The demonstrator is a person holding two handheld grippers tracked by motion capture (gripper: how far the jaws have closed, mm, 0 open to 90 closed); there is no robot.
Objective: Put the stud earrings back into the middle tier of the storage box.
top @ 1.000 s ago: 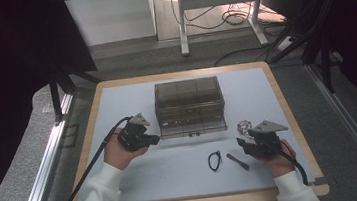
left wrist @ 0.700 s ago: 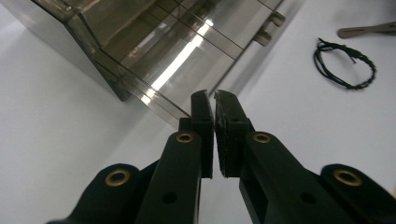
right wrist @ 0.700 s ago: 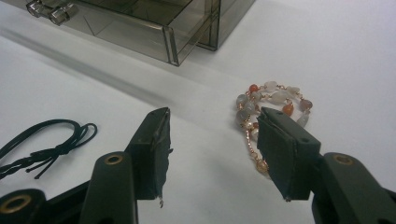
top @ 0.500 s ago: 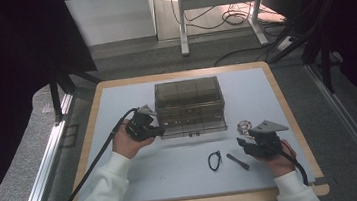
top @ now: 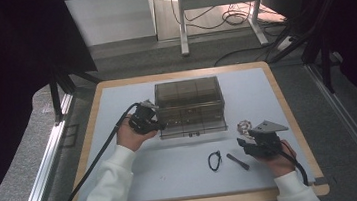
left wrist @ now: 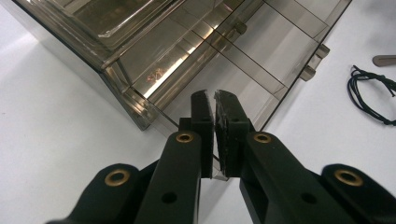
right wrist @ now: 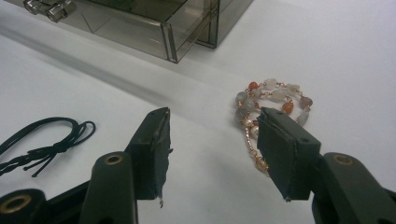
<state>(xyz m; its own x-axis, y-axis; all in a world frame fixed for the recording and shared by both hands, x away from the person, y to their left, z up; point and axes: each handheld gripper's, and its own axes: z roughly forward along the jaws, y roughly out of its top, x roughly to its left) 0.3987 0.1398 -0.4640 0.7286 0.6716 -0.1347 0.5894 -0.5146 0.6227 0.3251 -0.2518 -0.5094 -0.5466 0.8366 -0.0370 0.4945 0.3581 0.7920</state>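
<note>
On the white tabletop (top: 139, 177) a smoky, see-through drawer box (top: 189, 99) stands in the middle, toward the far side. Its bottom drawer (top: 193, 124) is pulled out a little toward the near edge, with two small knobs on its front.

The left gripper (top: 153, 125) is at the box's near left corner, held in the person's left hand (top: 131, 134), its cable trailing off to the near left. In the left gripper view its fingers (left wrist: 201, 116) are pressed almost together, and a thin clear wall at the left corner of the drawer stands in the narrow slit between them; they appear to pinch that wall.

The right gripper (top: 243, 141) rests low over the tabletop near the right edge, well apart from the box, in the person's right hand (top: 275, 156). Its fingers (right wrist: 152, 140) are spread wide with nothing between them except bare tabletop. A beaded bracelet (right wrist: 271, 100) of pale and orange stones lies coiled just beyond the right-hand finger, which partly covers it. In the high view this bracelet (top: 243, 125) lies just to the far side of the gripper, off the drawer's near right corner.

A black cord loop (top: 215, 160) lies on the tabletop between the two hands, nearer the right one, and a short dark stick (top: 237, 161) lies just to its right. The cord (right wrist: 44, 137) lies to the left of the spread fingers in the right gripper view.
</note>
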